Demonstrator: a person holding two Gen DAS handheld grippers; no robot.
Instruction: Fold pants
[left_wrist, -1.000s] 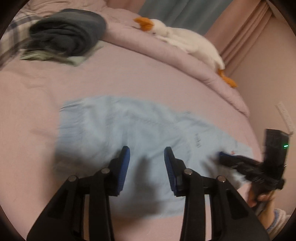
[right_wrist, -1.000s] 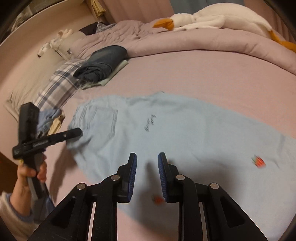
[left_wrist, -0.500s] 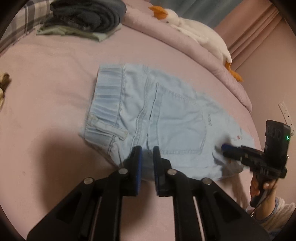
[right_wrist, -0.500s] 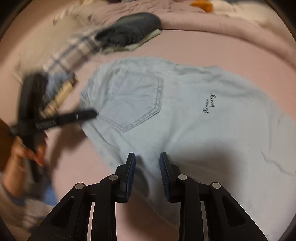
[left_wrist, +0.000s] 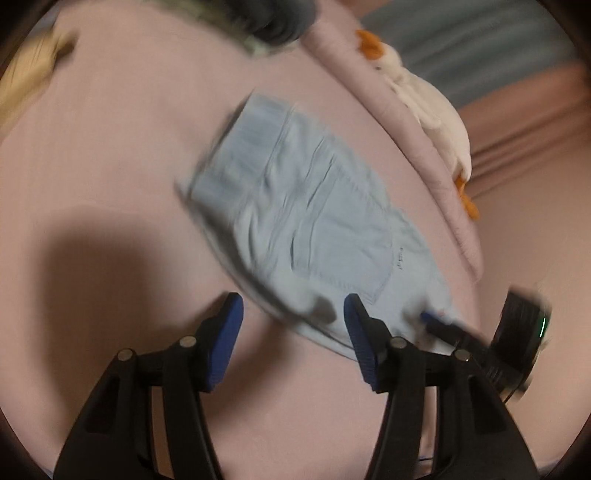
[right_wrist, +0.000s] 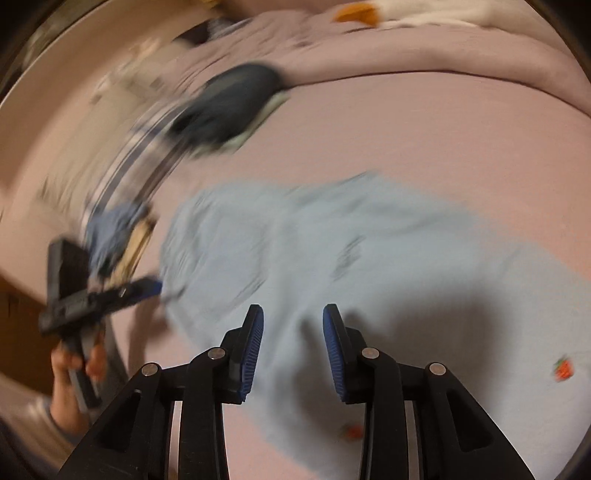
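Light blue pants (left_wrist: 317, 221) flat on pink bed (left_wrist: 110, 147), both tools' jaws opening, empty

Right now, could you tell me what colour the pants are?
Light blue denim pants, clearest in the left wrist view.

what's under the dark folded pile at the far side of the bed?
A pale green garment pokes out beneath the dark pile, both lying on the pink bedsheet. How far it extends under the pile is covered, and the frame is blurred.
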